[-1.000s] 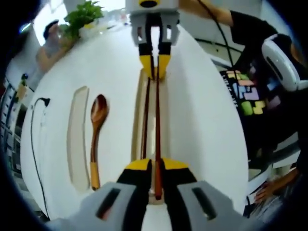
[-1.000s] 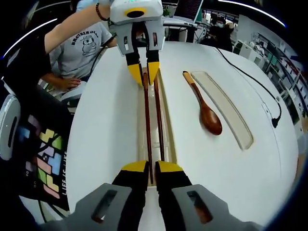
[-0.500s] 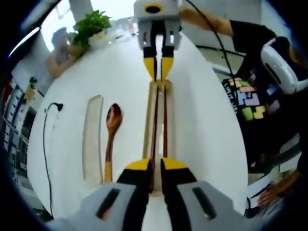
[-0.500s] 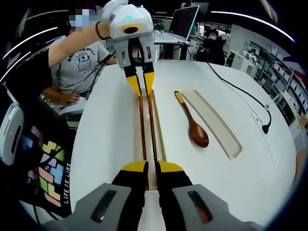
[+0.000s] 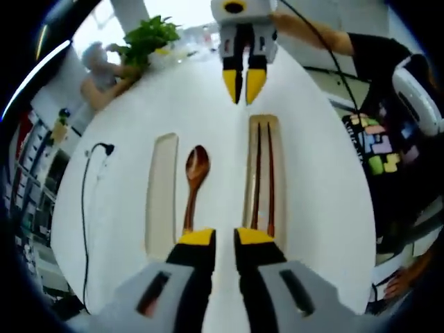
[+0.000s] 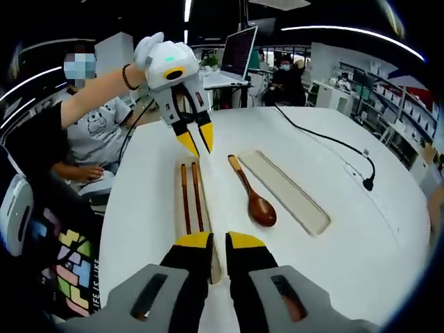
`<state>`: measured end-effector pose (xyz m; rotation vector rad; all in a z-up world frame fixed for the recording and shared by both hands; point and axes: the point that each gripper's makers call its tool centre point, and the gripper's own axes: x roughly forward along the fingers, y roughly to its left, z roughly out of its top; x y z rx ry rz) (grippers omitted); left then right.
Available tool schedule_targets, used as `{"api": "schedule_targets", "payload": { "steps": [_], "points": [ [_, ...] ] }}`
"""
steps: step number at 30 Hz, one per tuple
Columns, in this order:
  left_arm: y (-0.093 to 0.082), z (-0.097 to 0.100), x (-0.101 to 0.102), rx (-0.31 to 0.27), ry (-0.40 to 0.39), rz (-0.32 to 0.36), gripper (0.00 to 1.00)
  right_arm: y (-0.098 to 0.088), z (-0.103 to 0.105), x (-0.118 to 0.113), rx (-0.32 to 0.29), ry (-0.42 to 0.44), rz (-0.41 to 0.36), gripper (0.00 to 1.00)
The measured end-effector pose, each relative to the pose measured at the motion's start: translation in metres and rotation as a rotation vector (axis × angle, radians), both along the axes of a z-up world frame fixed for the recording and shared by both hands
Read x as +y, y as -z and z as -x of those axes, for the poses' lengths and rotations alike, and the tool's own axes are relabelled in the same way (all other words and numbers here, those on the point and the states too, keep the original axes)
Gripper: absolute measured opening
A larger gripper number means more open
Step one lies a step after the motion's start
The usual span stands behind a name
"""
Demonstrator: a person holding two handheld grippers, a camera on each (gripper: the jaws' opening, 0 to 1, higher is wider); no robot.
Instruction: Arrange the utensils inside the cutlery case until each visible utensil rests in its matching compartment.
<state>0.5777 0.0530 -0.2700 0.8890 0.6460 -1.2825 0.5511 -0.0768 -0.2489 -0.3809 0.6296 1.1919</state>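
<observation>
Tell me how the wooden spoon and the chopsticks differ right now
The chopsticks lie inside their narrow tray; the wooden spoon lies on the bare white table, beside the empty tray and not in it. The chopsticks are two thin straight sticks; the spoon is a single piece with an oval bowl. The chopsticks are uniformly dark; the spoon's handle end is lighter. Both are wooden, lie flat and are parallel.
</observation>
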Motion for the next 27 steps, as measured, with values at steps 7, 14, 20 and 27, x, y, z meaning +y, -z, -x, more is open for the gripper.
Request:
{"api": "schedule_targets", "payload": {
  "steps": [7,14,20,27],
  "points": [
    [0.012,-0.019,-0.005,-0.002,-0.021,-0.030,0.13,0.004,-0.022,-0.005,0.016,0.067,-0.047,0.08],
    [0.025,-0.035,0.000,-0.012,-0.007,-0.092,0.19,0.017,-0.046,-0.014,0.005,0.135,-0.062,0.12],
    [0.037,-0.044,-0.006,0.006,-0.029,-0.085,0.21,0.028,-0.060,-0.012,0.080,0.235,-0.122,0.13],
    [0.046,-0.047,-0.014,0.032,-0.038,-0.082,0.20,0.049,-0.067,-0.005,0.255,0.352,-0.184,0.13]
  ]
}}
